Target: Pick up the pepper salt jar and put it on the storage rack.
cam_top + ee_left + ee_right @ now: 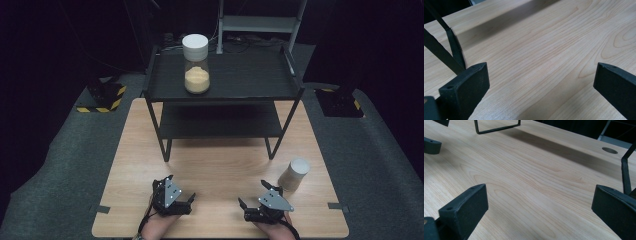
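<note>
Both tongs (175, 192) (260, 200) gape, small jar (294, 174) beside right.

One camera sits high up on the person's side and looks forward and down. It is far enough back to see the whole wooden table (220, 165), the black shelf (225, 82) at its far end and the dark floor around it.

The other two cameras ride low on the grippers, very close to the tabletop, and look along the wood between two black jaws.

The left gripper view sees a shelf leg (455, 48) at its left. The right gripper view faces the shelf's foot bar (496, 128).

All three share the wood and the shelf legs.
</note>
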A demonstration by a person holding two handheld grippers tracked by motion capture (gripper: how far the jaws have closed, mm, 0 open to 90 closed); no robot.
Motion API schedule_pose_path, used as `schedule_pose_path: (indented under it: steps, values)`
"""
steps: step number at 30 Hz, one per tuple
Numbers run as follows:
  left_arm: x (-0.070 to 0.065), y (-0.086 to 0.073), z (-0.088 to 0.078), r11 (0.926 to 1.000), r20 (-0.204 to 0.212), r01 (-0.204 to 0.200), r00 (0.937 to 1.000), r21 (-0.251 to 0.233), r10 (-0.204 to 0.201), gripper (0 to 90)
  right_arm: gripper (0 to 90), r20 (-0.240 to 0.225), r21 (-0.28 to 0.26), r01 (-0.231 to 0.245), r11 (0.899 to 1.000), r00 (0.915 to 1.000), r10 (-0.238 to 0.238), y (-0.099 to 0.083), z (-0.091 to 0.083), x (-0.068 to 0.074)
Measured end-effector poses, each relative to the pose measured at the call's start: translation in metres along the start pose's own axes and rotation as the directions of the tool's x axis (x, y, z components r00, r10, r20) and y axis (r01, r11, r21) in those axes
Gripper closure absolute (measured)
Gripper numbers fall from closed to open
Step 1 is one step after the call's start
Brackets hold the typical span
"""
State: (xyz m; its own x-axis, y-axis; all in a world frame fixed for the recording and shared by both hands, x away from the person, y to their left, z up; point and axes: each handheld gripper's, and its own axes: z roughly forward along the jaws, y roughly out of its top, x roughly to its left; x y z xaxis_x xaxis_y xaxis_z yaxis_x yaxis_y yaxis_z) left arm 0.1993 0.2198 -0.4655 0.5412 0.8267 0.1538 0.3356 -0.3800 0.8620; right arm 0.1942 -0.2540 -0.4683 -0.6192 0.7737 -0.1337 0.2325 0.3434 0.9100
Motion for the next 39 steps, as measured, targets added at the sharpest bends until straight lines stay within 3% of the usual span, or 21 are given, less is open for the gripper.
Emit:
schedule_pose_path:
  steps: [7, 14, 25, 31, 39]
  values:
    - [0.001, -0.001, 0.000, 1.0000, 0.007, -0.007, 0.9999, -0.004, 0.007, 0.6, 0.0, 0.007, -0.034, -0.015, 0.999, 0.9999, 0.015, -0.003, -0.004, -0.003]
    - [0.001, -0.001, 0.000, 1.0000, 0.004, 0.001, 1.0000, -0.003, -0.001, 0.7, 1.5, 0.009, -0.107, -0.011, 0.994, 0.9999, 0.012, -0.006, -0.010, -0.004]
    - [0.000, -0.001, 0.000, 0.9999, 0.004, -0.010, 0.9999, -0.004, 0.010, 0.7, 1.0, 0.009, -0.121, -0.026, 0.992, 0.9996, 0.028, 0.012, -0.026, -0.011]
    - [-0.001, -0.001, 0.000, 0.9999, 0.003, -0.015, 0.9999, -0.004, 0.015, 0.7, 0.0, 0.012, -0.154, -0.046, 0.987, 0.9988, 0.048, 0.019, -0.037, -0.019]
    - [-0.001, 0.000, 0.000, 0.9997, 0.008, -0.022, 0.9997, -0.002, 0.022, 0.6, 0.0, 0.059, -0.192, -0.062, 0.979, 0.9955, 0.075, 0.022, -0.049, -0.029]
